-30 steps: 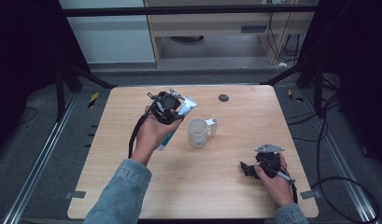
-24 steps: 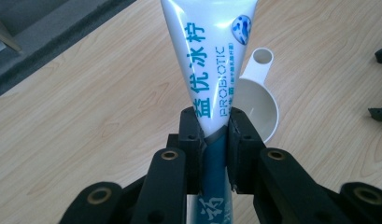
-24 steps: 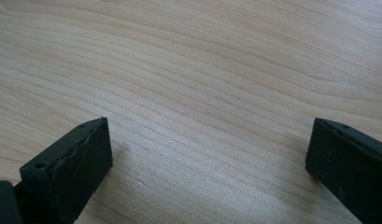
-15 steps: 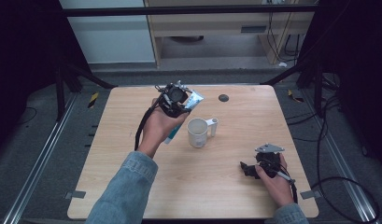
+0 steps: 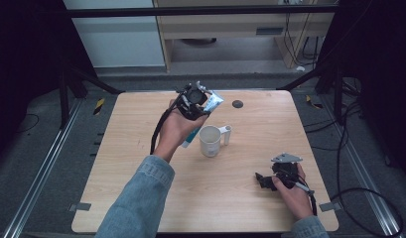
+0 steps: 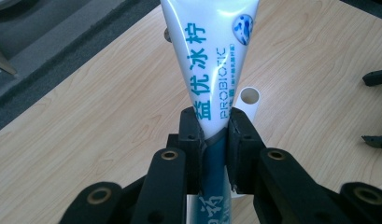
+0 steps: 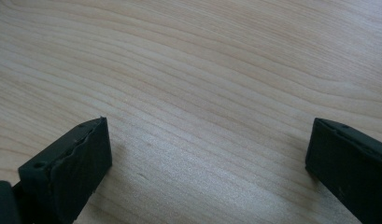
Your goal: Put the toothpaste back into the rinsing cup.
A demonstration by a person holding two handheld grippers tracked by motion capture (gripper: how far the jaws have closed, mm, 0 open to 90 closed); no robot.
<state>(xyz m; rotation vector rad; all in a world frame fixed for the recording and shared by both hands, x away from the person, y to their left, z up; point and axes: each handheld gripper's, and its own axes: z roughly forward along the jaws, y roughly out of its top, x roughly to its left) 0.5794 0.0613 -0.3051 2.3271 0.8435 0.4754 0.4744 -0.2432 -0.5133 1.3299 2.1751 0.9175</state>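
The left claw is closed on a white and teal toothpaste tube, which is pinched between the two black pads near its dark lower part. In the high view the tube is held above the far middle of the desk, just left of and beyond a white mug standing on the wood. The right claw is rested near the right near corner of the desk, well apart from the mug; its jaws are spread wide with nothing held between them
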